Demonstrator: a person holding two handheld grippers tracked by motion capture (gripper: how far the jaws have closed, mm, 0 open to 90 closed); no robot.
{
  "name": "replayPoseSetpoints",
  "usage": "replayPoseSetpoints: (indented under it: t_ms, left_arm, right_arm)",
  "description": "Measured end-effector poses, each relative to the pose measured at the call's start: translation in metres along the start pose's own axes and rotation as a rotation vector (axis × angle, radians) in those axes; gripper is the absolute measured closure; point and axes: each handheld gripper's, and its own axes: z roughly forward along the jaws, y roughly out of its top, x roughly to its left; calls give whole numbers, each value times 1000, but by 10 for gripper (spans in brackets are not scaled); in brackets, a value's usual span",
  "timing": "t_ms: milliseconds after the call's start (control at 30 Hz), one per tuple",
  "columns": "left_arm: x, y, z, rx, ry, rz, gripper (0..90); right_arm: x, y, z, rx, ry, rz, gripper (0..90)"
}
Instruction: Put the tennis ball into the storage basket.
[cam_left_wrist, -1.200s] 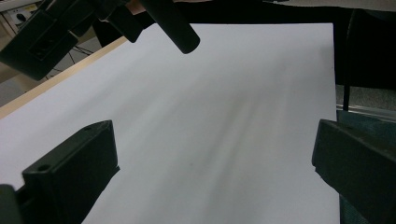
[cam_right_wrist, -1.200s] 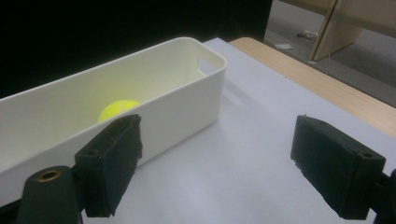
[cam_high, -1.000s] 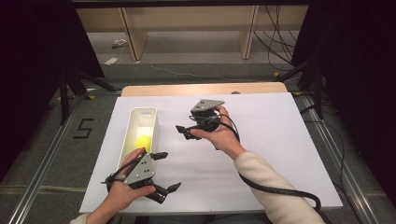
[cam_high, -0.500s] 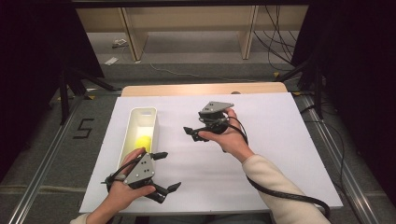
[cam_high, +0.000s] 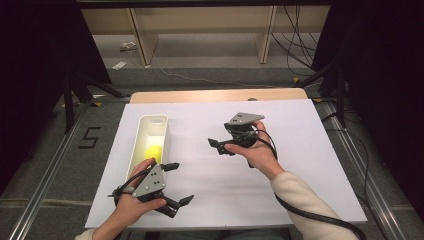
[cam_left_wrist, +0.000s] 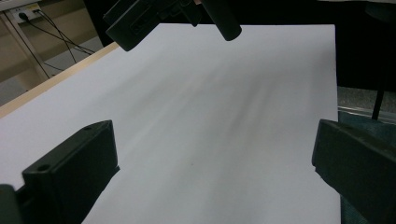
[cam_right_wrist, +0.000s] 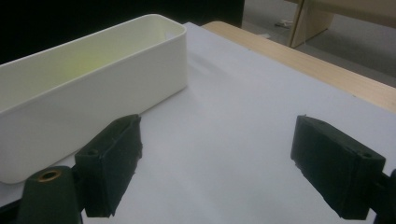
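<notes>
A long white bin (cam_high: 141, 145) lies on the left part of the white table sheet (cam_high: 305, 170), with a yellow ball (cam_high: 153, 151) inside it. My left gripper (cam_high: 181, 182) hovers near the front edge just right of the bin's near end, open and empty (cam_left_wrist: 210, 158). My right gripper (cam_high: 216, 146) is held above the middle of the sheet, pointing left toward the bin, open with nothing between its jaws (cam_right_wrist: 215, 172). The bin's wall (cam_right_wrist: 93, 88) stands beyond the left jaw in the right gripper view. The right gripper (cam_left_wrist: 177, 14) hangs at the top of the left gripper view.
A wooden table edge (cam_high: 215, 95) runs along the back of the sheet. Wooden shelf legs (cam_high: 140, 35) and cables (cam_high: 295, 45) are on the floor behind. Metal rails (cam_high: 45, 175) flank the table. The right half of the sheet is bare.
My right gripper has drifted to the right, away from the bin, staying open. The left gripper has held still.
</notes>
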Motion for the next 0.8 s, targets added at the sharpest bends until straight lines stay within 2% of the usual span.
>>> replayPoseSetpoints:
  t_ms: [800]
  left_arm:
    - [0,1,0,-2,5,3,0]
  right_arm:
    - [-13,-30,-37,2,-49,46,170]
